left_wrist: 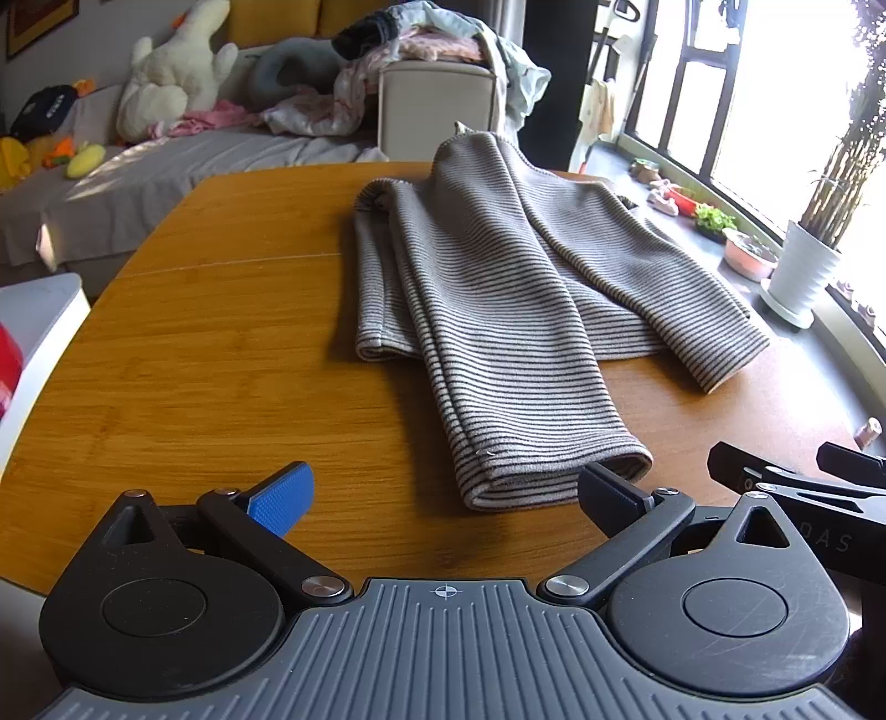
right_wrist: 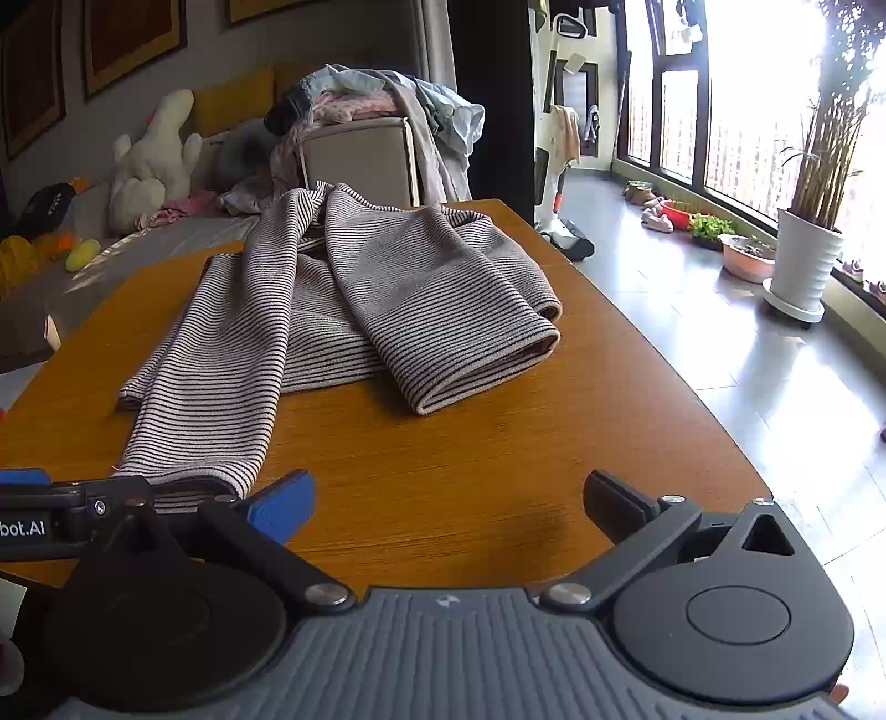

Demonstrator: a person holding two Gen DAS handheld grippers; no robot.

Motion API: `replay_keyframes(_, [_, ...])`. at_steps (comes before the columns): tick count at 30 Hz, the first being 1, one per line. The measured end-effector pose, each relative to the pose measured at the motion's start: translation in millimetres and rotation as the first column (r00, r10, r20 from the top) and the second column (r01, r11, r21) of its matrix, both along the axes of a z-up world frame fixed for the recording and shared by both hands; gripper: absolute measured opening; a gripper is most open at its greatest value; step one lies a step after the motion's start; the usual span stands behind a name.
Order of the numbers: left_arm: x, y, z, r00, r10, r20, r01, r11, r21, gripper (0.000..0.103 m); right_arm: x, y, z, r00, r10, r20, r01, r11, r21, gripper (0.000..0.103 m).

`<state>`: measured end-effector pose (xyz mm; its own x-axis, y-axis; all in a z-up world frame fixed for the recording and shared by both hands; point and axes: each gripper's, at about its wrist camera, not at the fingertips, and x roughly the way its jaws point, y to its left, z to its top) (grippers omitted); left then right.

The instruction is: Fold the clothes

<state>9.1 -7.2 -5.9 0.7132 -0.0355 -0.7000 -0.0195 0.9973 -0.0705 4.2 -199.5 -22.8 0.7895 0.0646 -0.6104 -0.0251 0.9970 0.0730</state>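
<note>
A grey striped garment [left_wrist: 498, 288] lies spread on the wooden table [left_wrist: 194, 354], its sleeves folded over the body. One sleeve cuff [left_wrist: 554, 471] reaches toward me and ends just ahead of my left gripper [left_wrist: 443, 498], which stands open with nothing between its fingers. In the right wrist view the same garment [right_wrist: 332, 310] lies ahead and to the left. My right gripper [right_wrist: 448, 504] is open over bare table [right_wrist: 498, 443], empty. The other sleeve cuff [right_wrist: 482, 365] lies further ahead of it. The left gripper's tip [right_wrist: 33, 498] shows at the left edge beside the near cuff.
A sofa [left_wrist: 166, 160] with plush toys and a pile of clothes [left_wrist: 421, 39] stands behind the table. A white plant pot [right_wrist: 803, 271] and bowls line the window at the right. The table's right edge drops to the tiled floor [right_wrist: 747, 360].
</note>
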Motion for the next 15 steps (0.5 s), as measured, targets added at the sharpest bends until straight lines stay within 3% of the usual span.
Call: replay_keyframes(15, [2.7, 1.2, -4.1, 1.000, -0.004, -0.022, 0.004, 1.000, -0.008, 0.103, 1.0, -2.1, 3.7, 1.000, 0.021, -0.020, -0.021, 1.000, -0.005, 0.103])
